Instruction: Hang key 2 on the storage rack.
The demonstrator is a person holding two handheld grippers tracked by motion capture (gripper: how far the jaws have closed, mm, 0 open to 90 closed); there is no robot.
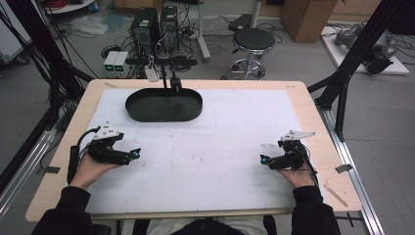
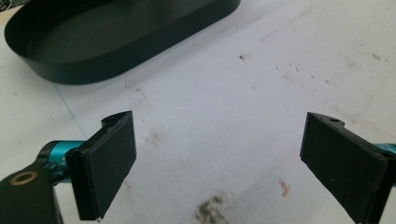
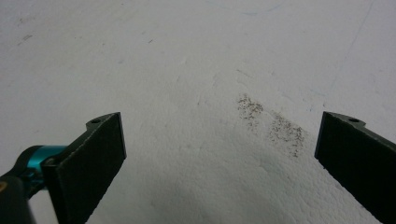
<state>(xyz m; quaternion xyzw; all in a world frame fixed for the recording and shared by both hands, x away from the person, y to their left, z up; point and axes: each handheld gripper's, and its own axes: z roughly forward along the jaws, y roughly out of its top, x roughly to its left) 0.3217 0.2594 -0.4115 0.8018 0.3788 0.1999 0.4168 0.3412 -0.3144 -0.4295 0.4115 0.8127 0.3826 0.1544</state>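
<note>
A black oval tray (image 1: 164, 105) lies on the white sheet (image 1: 205, 147) toward the table's far left; it looks empty. In the left gripper view the tray (image 2: 116, 37) sits beyond the jaws at upper left. My left gripper (image 1: 136, 154) rests at the near left of the sheet, held in a hand, open with nothing between its jaws (image 2: 217, 163). My right gripper (image 1: 263, 159) rests at the near right, also open and empty (image 3: 219, 163). Both point inward toward the sheet's middle.
The white sheet covers most of a wooden table (image 1: 313, 127). A black clamp stand (image 1: 173, 81) rises just behind the tray. Beyond the table stand computer towers (image 1: 154, 29), a stool (image 1: 252, 44) and cables on the floor. Black frame posts (image 1: 352, 54) flank the table.
</note>
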